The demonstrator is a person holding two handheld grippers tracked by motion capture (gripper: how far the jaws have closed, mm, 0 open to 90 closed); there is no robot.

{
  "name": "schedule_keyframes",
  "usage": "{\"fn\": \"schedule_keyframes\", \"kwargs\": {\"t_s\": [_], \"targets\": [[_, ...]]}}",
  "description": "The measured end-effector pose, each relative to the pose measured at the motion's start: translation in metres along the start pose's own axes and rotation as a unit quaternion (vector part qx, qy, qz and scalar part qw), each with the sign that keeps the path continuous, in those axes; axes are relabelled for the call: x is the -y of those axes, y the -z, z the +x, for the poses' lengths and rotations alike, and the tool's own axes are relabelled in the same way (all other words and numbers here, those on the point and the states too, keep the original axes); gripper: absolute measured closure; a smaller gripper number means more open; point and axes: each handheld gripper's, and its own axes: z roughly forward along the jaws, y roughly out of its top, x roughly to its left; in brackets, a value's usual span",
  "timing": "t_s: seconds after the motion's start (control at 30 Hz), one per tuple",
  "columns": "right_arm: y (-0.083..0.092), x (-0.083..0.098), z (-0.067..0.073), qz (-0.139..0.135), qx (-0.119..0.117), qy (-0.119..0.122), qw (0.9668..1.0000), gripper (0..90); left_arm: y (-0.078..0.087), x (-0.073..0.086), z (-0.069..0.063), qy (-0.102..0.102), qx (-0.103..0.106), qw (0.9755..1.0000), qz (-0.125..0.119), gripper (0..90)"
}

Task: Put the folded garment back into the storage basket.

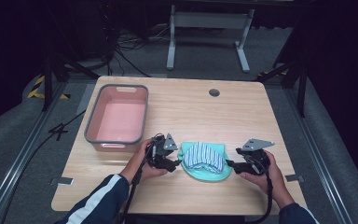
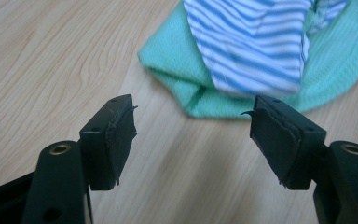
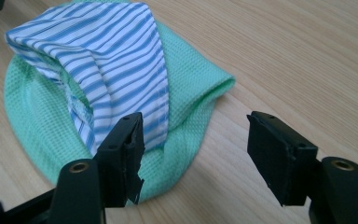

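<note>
A folded mint-green waffle cloth [image 1: 204,171] lies on the wooden table near its front edge, with a blue-and-white striped cloth [image 1: 205,156] bunched on top of it. My left gripper [image 1: 176,163] is just left of the pile, jaws apart and empty; in the left gripper view the green cloth [image 2: 177,74] and striped cloth [image 2: 251,51] lie just beyond its tips [image 2: 193,122]. My right gripper [image 1: 229,164] stands at the pile's right edge, jaws apart, nothing pinched; in the right gripper view the striped cloth [image 3: 107,60] and green cloth [image 3: 186,93] lie just ahead of its tips [image 3: 196,133].
A pink tub with a grey rim [image 1: 117,115] stands empty at the table's left. A round cable hole [image 1: 214,92] is near the far edge. Bare wood [image 1: 242,116] spreads behind and to the right of the cloths. A white stand [image 1: 209,28] is on the floor beyond.
</note>
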Motion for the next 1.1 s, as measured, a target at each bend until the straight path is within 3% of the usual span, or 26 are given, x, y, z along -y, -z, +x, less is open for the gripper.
{"fn": "schedule_keyframes", "kwargs": {"t_s": [0.17,0.37,0.47,0.6,0.67,0.83,0.93,1.03,1.1], "targets": [[-0.014,-0.008,0.001,0.006,-0.007,-0.008,0.9999,39.4,-0.013,-0.012,0.005,0.016,-0.015,0.9998,-0.001,32.2],[-0.027,-0.015,0.000,0.017,-0.004,-0.025,0.9995,42.0,-0.027,-0.019,0.011,0.027,-0.014,0.9994,-0.012,32.7],[-0.035,-0.014,0.000,0.026,-0.003,-0.034,0.9991,40.5,-0.034,-0.017,0.010,0.026,0.002,0.9997,-0.002,31.0],[-0.042,-0.010,-0.001,0.036,-0.003,-0.044,0.9984,37.5,-0.042,-0.015,0.007,0.031,0.006,0.9995,0.004,27.0],[-0.045,-0.009,0.000,0.041,-0.007,-0.047,0.9981,34.8,-0.046,-0.013,0.007,0.040,0.008,0.9990,0.019,23.9],[-0.047,-0.004,0.000,0.023,-0.009,-0.037,0.9990,33.1,-0.049,-0.009,0.012,0.062,0.013,0.9980,0.011,14.5],[-0.046,-0.004,0.001,0.023,-0.012,-0.033,0.9991,38.2,-0.049,-0.006,0.011,0.065,0.011,0.9978,0.002,14.1],[-0.044,-0.005,0.005,0.026,-0.021,-0.029,0.9990,50.6,-0.048,-0.006,0.010,0.063,0.013,0.9979,-0.001,15.4],[-0.044,-0.006,0.007,0.027,-0.025,-0.029,0.9989,57.1,-0.047,-0.006,0.007,0.054,0.023,0.9983,-0.007,24.0]]}}
